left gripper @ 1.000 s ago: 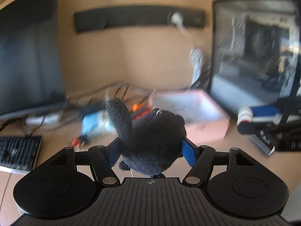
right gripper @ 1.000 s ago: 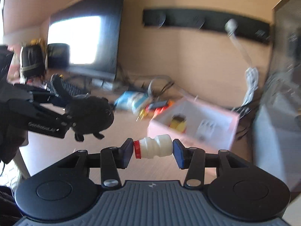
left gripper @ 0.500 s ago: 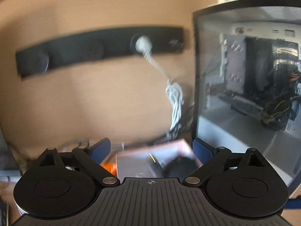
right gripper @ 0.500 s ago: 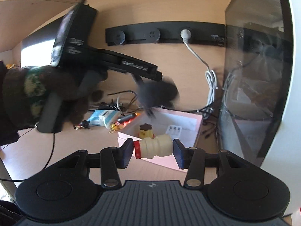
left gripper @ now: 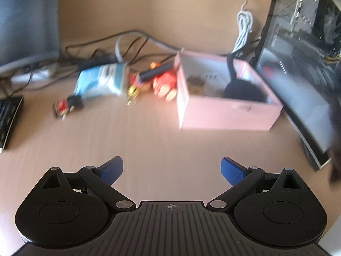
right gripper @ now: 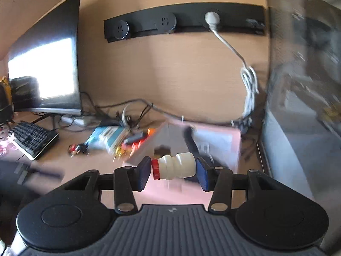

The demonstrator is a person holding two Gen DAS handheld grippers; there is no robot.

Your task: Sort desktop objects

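While gripped, ribbed white bottle shows red cap.

Stood at the left: a dark flat monitor, screen glaring white, with a black keyboard on the pale wooden desk before it. Ran along the wooden back wall: a black socket strip, one white plug in it, its white cable hanging coiled. Lay tangled behind: dark and grey cables. Rose at the right: a glass-sided computer case.
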